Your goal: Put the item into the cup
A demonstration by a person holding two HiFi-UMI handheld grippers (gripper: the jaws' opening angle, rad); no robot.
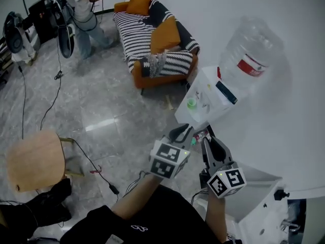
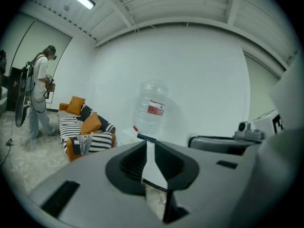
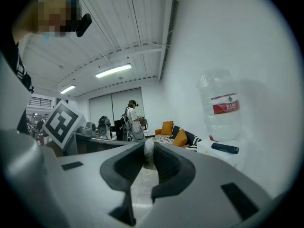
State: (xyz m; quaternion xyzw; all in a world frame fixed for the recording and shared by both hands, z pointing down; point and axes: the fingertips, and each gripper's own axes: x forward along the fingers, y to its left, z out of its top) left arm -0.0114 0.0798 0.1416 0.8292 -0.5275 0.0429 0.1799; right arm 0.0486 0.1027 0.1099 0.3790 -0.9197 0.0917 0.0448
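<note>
- The small pale item (image 3: 148,148) is gripped between the jaws of the right gripper (image 1: 205,142), close to their tips. It is held in the air above the floor, well short of the green cup (image 1: 191,103).
- The cup stands on the front ledge of the water dispenser (image 1: 200,117), below the large bottle (image 1: 249,55).
- The jaws of the left gripper (image 1: 181,132) are set a narrow gap apart, with nothing between them.
- Because the item is held so near the tips, it could be lost on the way by a jolt or a slight loosening, and it would drop to the floor.
- The cup looks small and light and is not steadied. It could be tipped or pushed off the ledge if its rim is struck by the jaws.
- The cup is not seen in either gripper view, so the drop may be misjudged and the item released beside it.
- The two grippers are held close together, so one could be knocked by the other and the item shaken loose.
</note>
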